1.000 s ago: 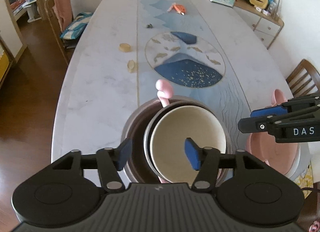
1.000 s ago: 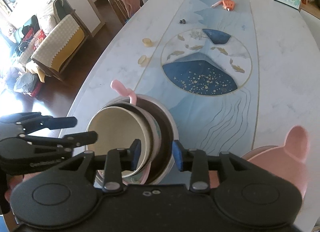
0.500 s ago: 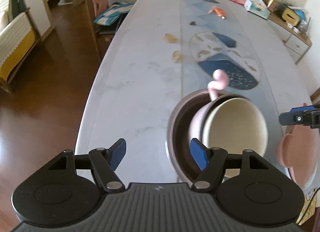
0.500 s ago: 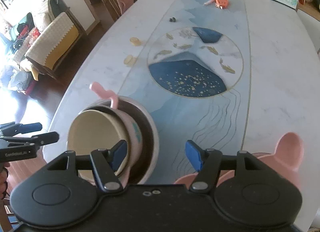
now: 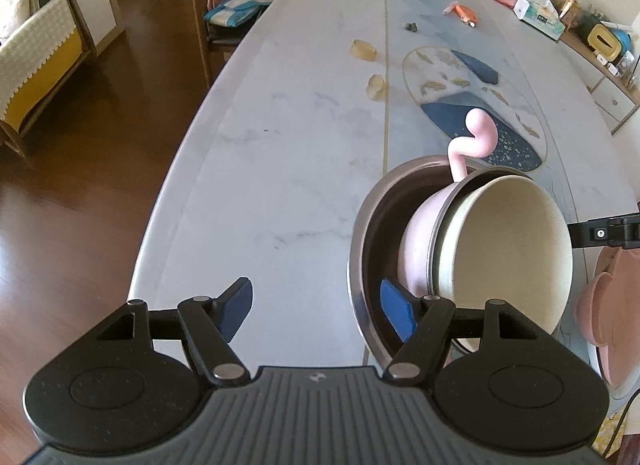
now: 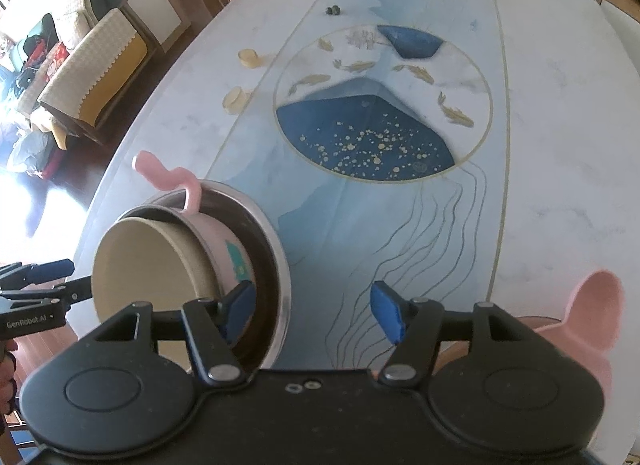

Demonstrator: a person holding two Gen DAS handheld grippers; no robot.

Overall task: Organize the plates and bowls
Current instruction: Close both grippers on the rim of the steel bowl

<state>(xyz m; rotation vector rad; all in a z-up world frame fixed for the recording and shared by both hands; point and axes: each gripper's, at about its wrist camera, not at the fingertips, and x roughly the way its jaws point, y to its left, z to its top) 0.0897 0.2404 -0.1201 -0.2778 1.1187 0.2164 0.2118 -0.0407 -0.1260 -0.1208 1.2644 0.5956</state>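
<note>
A steel bowl (image 5: pixel 362 225) stands near the table's front edge. A pink bowl (image 5: pixel 420 233) with a curled handle lies tilted in it, with a cream bowl (image 5: pixel 504 241) nested inside. My left gripper (image 5: pixel 316 301) is open astride the steel bowl's left rim, one pad inside and one over bare table. My right gripper (image 6: pixel 314 305) straddles the steel bowl's (image 6: pixel 276 249) right rim; its jaws are closing, the pads clear of the rim. A pink eared plate (image 6: pixel 596 305) lies to the right.
The marble table (image 5: pixel 280 185) drops off at its left edge to a wooden floor, with a chair (image 5: pixel 208 5) beside it. Two small amber pieces (image 5: pixel 363 49) lie mid-table. A tissue box (image 5: pixel 540 17) and an orange item (image 5: pixel 464 13) sit at the far end.
Both grippers have sunk towards the table and drawn apart to opposite rims of the steel bowl. The right gripper's jaws have widened. The nested bowls look unmoved.
</note>
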